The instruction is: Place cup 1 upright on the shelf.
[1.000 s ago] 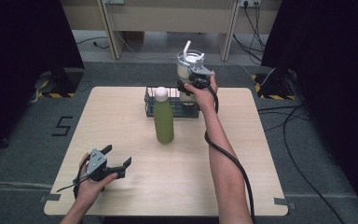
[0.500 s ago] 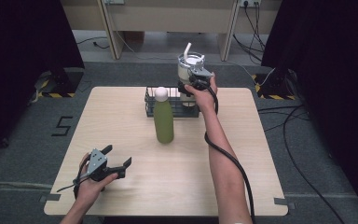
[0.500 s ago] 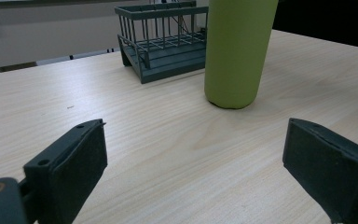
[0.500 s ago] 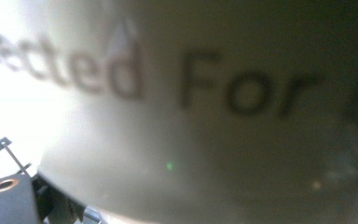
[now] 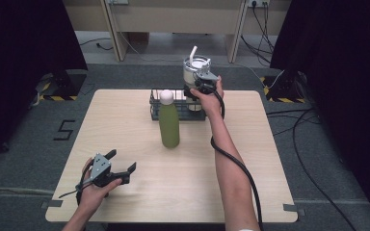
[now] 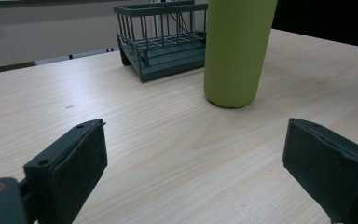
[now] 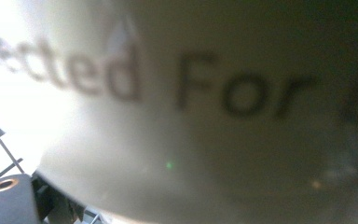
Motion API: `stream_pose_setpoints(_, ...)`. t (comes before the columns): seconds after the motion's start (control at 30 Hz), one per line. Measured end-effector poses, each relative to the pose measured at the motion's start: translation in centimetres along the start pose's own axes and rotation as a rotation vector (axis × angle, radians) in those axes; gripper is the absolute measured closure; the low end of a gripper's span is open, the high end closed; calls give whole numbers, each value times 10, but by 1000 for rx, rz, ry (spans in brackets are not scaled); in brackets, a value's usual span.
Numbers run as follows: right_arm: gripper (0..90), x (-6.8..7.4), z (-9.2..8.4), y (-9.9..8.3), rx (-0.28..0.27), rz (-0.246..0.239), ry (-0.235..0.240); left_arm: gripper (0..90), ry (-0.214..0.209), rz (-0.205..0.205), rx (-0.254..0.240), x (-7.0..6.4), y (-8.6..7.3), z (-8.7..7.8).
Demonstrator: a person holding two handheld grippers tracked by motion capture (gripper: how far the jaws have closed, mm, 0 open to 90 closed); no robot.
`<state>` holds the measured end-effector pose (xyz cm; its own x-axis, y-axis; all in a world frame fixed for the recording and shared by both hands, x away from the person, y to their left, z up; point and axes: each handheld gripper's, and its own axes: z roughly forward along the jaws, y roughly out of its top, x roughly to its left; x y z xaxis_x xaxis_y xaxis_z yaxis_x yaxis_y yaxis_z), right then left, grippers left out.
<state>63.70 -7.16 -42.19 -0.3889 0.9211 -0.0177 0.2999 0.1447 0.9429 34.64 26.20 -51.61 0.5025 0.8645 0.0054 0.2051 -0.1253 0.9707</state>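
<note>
Green bottle before wire rack

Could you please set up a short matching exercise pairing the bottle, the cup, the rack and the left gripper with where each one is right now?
Things:
1. green bottle
2. white cup
3. wire rack
4. left gripper

Places or states:
A. open, low over the table's near left
B. held up above the rack's right end
C. standing upright mid-table
D. sitting at the table's far edge

Pairs: 1-C, 2-B, 3-D, 4-A

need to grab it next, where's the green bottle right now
In the high view the green bottle stands upright mid-table, just in front of the wire rack.
</note>
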Motion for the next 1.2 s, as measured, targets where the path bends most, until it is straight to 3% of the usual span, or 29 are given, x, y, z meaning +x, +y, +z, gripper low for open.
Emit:
stream_pose_setpoints(0.63, 89, 1, -2, -5, -23, 10, 2, 56, -2, 3, -2, -2, 0, -1)
stream_pose_setpoints(1.2, 28, 1, -11, -5, -30, -22, 11, 56, -3, 6, -2, -3, 1, 0)
